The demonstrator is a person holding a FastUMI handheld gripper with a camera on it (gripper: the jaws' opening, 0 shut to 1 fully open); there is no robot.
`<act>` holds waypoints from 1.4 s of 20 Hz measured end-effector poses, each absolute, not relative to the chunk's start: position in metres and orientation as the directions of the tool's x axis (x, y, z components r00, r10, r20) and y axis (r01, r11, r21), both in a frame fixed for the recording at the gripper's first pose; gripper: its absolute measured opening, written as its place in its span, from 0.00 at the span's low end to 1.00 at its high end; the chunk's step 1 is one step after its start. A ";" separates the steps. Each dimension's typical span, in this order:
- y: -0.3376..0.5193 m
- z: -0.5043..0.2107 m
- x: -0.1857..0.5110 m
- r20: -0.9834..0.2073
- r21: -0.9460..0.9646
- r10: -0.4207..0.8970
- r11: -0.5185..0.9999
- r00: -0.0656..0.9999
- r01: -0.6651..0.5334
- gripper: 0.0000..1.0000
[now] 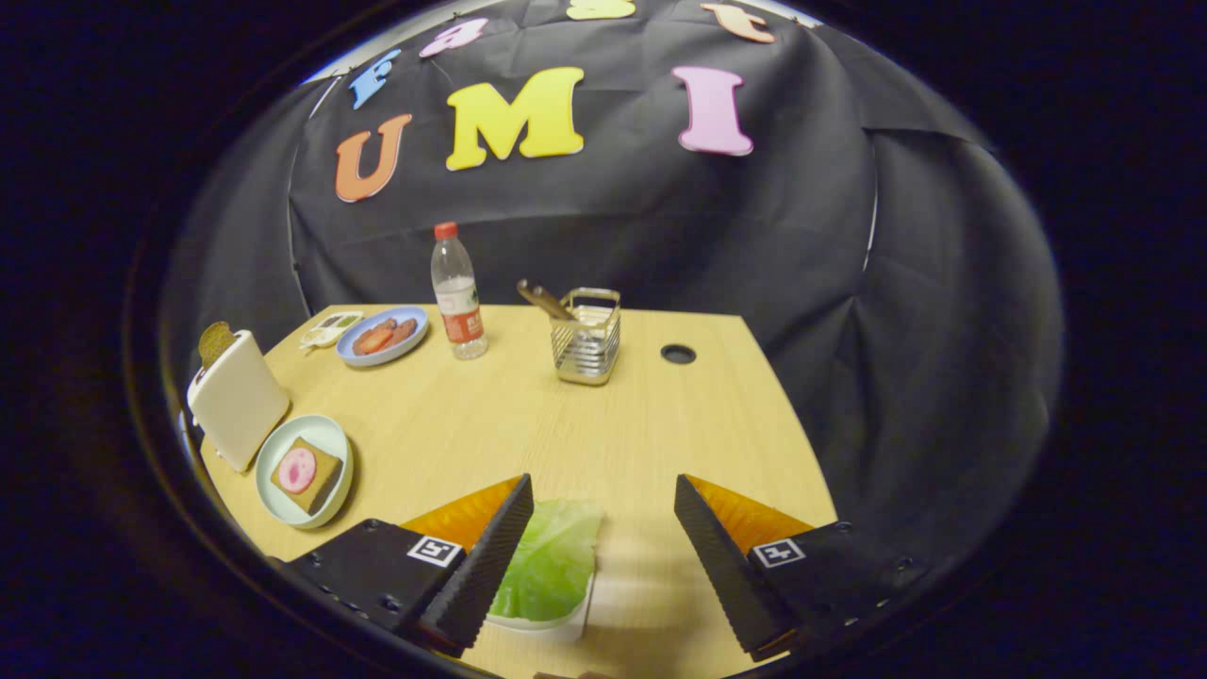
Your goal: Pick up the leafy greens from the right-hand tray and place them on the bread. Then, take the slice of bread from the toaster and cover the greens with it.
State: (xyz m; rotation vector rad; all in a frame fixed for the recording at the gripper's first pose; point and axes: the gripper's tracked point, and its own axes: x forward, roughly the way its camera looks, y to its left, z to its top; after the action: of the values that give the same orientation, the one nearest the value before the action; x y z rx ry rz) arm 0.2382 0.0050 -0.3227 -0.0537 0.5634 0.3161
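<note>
Gripper view: tool [603, 528] wide open, holding nothing. Greens [552, 561] lie on a tray [556, 624] between its fingers, hard against the left one. Closing off-centre could pinch the tray rim or shove both across the worktop [528, 415].

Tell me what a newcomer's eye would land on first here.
The green leaf on its white tray draws the eye first, lying between the open gripper's fingers, close against the left one. Next comes the bread with a pink slice on the pale plate beyond the left finger, beside the toaster with its slice sticking up.
</note>
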 end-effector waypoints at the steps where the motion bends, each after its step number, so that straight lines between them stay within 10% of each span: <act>1: 0.008 -0.336 0.245 -0.568 0.045 0.279 0.950 0.774 -0.309 0.96; 9: 0.026 -0.386 0.255 -0.693 0.153 0.326 0.938 0.643 -0.311 0.78; 17: 0.022 -0.385 0.242 -0.695 0.178 0.234 0.972 0.680 -0.153 0.21; 28: 0.030 -0.343 0.214 -0.611 0.115 0.106 0.992 0.785 -0.045 0.01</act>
State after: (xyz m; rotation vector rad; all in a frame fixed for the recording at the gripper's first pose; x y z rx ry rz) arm 0.2137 0.0304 -0.3433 0.0961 0.6639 0.0814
